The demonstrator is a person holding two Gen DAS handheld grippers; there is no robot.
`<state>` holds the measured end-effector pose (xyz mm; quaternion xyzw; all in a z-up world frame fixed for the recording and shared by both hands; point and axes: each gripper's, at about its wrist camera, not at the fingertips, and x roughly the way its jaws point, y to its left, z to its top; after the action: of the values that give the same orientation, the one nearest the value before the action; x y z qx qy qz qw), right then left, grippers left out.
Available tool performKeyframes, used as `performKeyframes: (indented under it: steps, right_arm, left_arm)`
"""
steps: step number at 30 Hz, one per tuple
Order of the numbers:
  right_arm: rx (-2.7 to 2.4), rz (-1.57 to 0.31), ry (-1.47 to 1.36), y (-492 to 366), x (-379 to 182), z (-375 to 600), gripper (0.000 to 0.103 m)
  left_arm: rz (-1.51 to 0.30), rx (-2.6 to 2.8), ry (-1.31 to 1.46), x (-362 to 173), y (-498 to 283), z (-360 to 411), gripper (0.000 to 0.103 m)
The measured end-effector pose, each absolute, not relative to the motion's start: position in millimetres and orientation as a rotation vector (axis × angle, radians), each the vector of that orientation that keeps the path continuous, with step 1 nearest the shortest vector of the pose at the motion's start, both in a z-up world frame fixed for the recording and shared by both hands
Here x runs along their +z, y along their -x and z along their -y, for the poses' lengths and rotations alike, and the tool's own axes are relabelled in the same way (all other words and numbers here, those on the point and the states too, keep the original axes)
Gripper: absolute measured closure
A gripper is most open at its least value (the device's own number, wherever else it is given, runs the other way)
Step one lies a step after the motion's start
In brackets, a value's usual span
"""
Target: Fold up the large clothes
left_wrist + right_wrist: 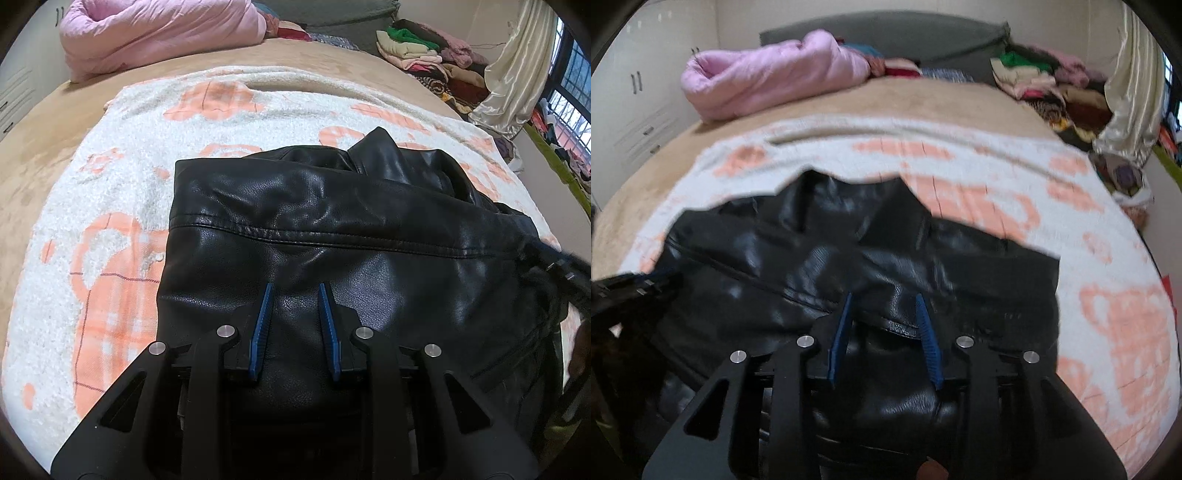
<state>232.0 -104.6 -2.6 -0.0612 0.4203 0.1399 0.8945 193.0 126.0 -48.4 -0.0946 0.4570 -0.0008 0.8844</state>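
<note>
Black jacket (332, 236) lies folded on white-orange blanket (110, 229) on the bed (48, 147). Left gripper (295, 291) over jacket, jaws slightly apart, nothing pinched. Right gripper (884, 301) jaws parted over a jacket fold, not pinching. Pink quilt (768, 77) and clothes pile (1049, 85) far back, well apart; nothing blocks.

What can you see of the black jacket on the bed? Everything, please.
The black jacket looks like glossy, creased leather or imitation leather. It lies folded into a rough block on the white-and-orange blanket, collar poking up at the far edge, a stitched seam running across its top panel. The left gripper is over its near part, blue fingers apart; whether they pinch leather is unclear. The right gripper straddles a raised fold at the near edge, its fingers apart too.
</note>
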Motion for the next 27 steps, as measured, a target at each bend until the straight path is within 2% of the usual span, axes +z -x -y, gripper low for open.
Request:
performKeyframes:
  steps: [5, 10, 11, 14, 18, 22, 27]
  right_arm:
    - [0.287, -0.921, 0.115, -240, -35, 110, 0.071]
    - [0.276, -0.911, 0.152, -241, -42, 104, 0.071]
    - [0.277, -0.909, 0.141, -240, -40, 106, 0.071]
    - [0.294, -0.867, 0.098, -231, -26, 111, 0.068]
    - [0.31, -0.795, 0.051, -210, -1, 119, 0.06]
    - [0.338, -0.76, 0.002, -192, 15, 126, 0.059]
    - [0.361, -0.75, -0.003, -175, 21, 127, 0.059]
  left_arm:
    - [-0.951, -0.012, 0.212, -49, -192, -128, 0.084]
    - [-0.95, -0.011, 0.199, -49, -192, -127, 0.084]
    - [-0.948, -0.01, 0.201, -48, -191, -127, 0.084]
    - [-0.936, -0.028, 0.231, -43, -189, -129, 0.075]
    - [-0.877, -0.038, 0.232, -26, -179, -126, 0.063]
    - [-0.807, -0.055, 0.201, -7, -164, -117, 0.062]
    - [-0.81, -0.114, 0.182, -6, -151, -101, 0.062]
